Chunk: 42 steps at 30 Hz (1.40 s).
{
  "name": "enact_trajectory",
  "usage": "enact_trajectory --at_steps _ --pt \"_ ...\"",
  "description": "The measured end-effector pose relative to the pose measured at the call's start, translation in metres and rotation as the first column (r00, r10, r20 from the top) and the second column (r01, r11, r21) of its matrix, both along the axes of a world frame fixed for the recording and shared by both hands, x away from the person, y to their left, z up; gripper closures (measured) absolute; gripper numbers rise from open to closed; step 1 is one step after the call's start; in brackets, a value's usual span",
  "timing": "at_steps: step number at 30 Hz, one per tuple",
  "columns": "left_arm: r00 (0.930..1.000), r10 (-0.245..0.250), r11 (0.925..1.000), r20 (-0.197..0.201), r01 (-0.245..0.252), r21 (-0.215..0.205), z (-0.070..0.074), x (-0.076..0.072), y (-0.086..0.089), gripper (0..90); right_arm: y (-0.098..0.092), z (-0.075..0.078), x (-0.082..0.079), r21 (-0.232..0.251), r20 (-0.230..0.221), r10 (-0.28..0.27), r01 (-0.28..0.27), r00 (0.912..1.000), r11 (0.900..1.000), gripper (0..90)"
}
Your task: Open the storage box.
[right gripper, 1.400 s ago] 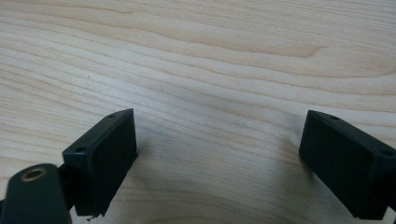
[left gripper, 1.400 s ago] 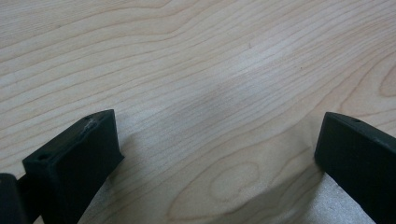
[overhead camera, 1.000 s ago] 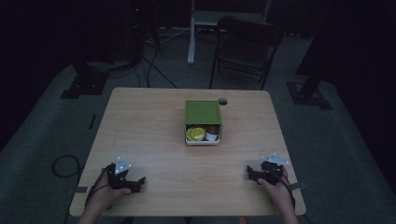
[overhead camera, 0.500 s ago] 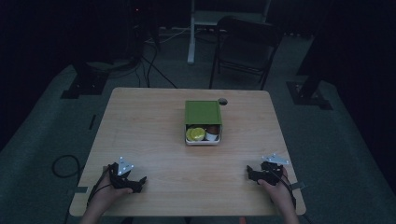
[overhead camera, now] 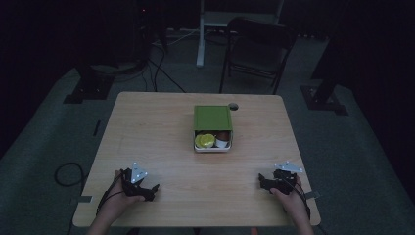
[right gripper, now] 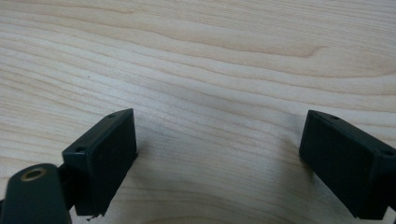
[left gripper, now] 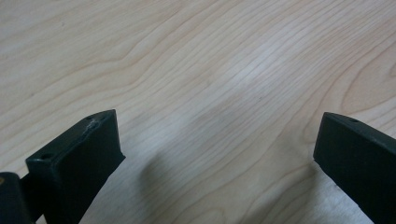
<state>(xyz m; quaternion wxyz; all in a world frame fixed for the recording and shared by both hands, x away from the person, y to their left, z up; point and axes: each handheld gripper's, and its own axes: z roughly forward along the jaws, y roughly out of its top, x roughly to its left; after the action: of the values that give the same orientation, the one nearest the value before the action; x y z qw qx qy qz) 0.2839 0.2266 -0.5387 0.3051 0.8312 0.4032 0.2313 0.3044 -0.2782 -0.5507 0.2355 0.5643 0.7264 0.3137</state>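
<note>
High view shows the left gripper [overhead camera: 147,188] at the lower left of the frame and the right gripper [overhead camera: 268,182] at the lower right, each held in a hand and resting low on the wooden table [overhead camera: 151,132]. In both gripper views the two black jaws stand spread wide with nothing but bare wood grain between them. Well apart from both, just above the middle of the frame, sits the green tin [overhead camera: 213,128], its lid slid toward the far side so the near part lies open, showing a yellow item [overhead camera: 204,141] and a white cup [overhead camera: 222,142] inside. The work looks not yet begun; the next move likely calls for a forward reach to the tin.
</note>
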Motion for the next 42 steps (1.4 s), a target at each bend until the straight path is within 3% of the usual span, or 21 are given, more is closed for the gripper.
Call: enact_trajectory --at_steps 7,10,20,27,28,29,40,42 --pt "0.9982 -0.056 0.9982 0.019 0.056 0.02 0.003 0.001 -0.015 1.4 0.0 0.0 0.0 0.0 0.0 0.0 0.0 1.0 1.0 10.7" --pt "0.9935 -0.104 0.9944 0.045 0.103 0.022 0.005 0.002 -0.025 1.4 0.0 0.0 0.0 0.0 0.0 0.0 0.0 1.0 1.0 10.7" --pt "0.9819 -0.176 0.9837 0.07 0.172 0.052 0.008 0.003 -0.044 1.3 0.0 0.0 0.0 0.0 0.0 0.0 0.0 1.0 1.0 10.7" --pt "0.9714 -0.222 0.9739 0.084 0.217 0.068 0.01 0.004 -0.057 1.4 0.0 0.0 0.0 0.0 0.0 0.0 0.0 1.0 1.0 10.7" --pt "0.9643 -0.244 0.969 0.104 0.237 0.069 0.011 0.005 -0.065 1.4 0.0 0.0 0.0 0.0 0.0 0.0 0.0 1.0 1.0 10.7" --pt "0.9623 -0.25 0.9674 0.108 0.243 0.072 0.011 0.005 -0.067 1.4 0.0 0.0 0.0 0.0 0.0 0.0 0.0 1.0 1.0 10.7" --pt "0.9481 -0.289 0.9544 0.133 0.274 0.117 0.012 0.01 -0.085 1.4 0.0 0.0 0.0 -0.001 0.0 0.001 -0.001 1.0 1.0 10.7" --pt "0.9432 -0.301 0.9491 0.14 0.283 0.139 0.014 0.008 -0.091 1.4 0.0 0.0 0.0 -0.001 0.0 0.0 0.0 1.0 1.0 10.7"
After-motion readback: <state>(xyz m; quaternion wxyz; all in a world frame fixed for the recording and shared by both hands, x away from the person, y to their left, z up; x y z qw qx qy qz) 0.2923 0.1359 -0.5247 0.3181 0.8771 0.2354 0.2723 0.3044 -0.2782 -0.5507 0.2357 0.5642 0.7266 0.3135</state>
